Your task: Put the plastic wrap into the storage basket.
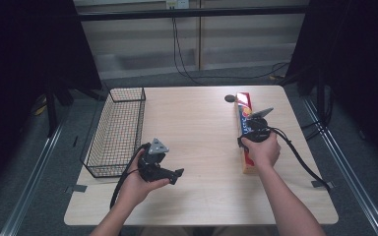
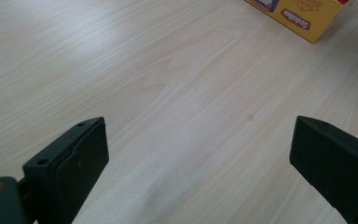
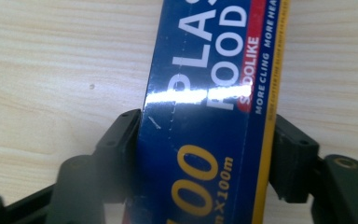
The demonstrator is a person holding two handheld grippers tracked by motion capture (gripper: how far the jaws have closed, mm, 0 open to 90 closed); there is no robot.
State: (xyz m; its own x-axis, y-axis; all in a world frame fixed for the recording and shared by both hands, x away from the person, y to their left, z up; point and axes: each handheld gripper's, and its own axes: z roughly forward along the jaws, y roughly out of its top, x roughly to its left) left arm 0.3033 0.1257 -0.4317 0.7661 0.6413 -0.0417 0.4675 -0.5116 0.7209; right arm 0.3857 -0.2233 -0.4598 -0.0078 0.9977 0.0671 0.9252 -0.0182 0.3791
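Note:
A long blue, red and yellow box of plastic food wrap (image 1: 245, 105) lies lengthwise on the right half of the wooden table (image 1: 202, 128). My right gripper (image 1: 252, 130) sits over its middle. In the right gripper view the two black jaws press against both long sides of the box (image 3: 205, 70), so the right gripper (image 3: 205, 144) is shut on it. My left gripper (image 1: 176, 175) is held low near the table's front left and points right. Its jaws stand wide apart over bare wood (image 2: 198, 154), with a yellow end of the box (image 2: 303, 16) far ahead.
A black wire basket (image 1: 118, 130) stands along the table's left edge, just beyond my left hand. A small dark round object (image 1: 229, 98) lies next to the far end of the box. Cables hang behind the table.

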